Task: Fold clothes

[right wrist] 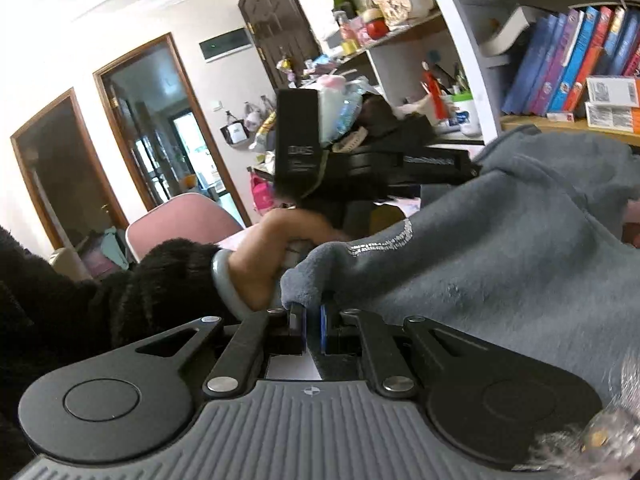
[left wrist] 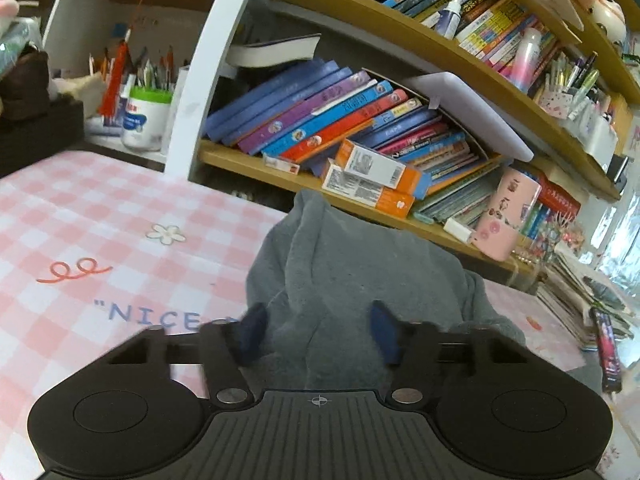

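Observation:
A grey sweatshirt-like garment (left wrist: 340, 264) lies bunched on the pink checked tablecloth (left wrist: 100, 220), one fold standing up in front of the bookshelf. My left gripper (left wrist: 318, 332) is open, its blue pads (left wrist: 384, 332) on either side of a raised fold of grey cloth; the left pad is blurred. In the right wrist view, my right gripper (right wrist: 313, 328) is shut on an edge of the same grey garment (right wrist: 500, 260), which has a line of pale print. A person's hand (right wrist: 272, 248) with a black fuzzy sleeve and a bracelet shows just beyond.
A wooden bookshelf (left wrist: 360, 128) packed with books and boxes stands right behind the garment. A white pen tub (left wrist: 144, 120) sits at the back left. Stacked magazines (left wrist: 580, 292) lie to the right. A pink chair (right wrist: 180, 216) and black boxes (right wrist: 298, 136) stand off the table's left end.

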A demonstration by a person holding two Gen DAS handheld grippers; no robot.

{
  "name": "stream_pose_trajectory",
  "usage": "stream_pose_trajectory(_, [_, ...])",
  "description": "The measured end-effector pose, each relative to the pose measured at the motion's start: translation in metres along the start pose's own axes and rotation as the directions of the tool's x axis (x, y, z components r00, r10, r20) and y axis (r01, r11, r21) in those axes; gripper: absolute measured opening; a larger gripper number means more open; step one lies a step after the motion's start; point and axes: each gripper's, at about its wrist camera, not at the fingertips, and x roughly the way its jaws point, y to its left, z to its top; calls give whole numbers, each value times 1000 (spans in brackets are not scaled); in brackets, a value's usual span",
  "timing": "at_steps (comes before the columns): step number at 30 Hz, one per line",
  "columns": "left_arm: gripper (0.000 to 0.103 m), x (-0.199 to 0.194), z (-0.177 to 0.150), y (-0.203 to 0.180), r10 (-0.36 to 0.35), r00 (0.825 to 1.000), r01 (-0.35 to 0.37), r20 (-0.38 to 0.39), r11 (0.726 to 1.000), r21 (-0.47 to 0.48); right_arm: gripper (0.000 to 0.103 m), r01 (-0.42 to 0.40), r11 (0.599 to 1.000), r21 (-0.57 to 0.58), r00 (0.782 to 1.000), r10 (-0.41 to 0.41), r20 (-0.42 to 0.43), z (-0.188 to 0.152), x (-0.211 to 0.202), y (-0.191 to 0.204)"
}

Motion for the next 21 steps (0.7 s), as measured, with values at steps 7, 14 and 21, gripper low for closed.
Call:
stream_pose_trajectory(7, [10,-10,25,12,-33,999,34,25,999,-41,6,29,1000,-12,999,-29,36,0,-11,6])
stream_pose_trajectory(14, [8,-71,107,-25,61,905,-93,420,994,56,6,15,998,-58,989,-6,144,1,-24,18])
stream_pose_trajectory(21, [14,2,151,-29,198,950,-244,243,953,177,6,252,967,38,960,-255,117,0,-18,-4])
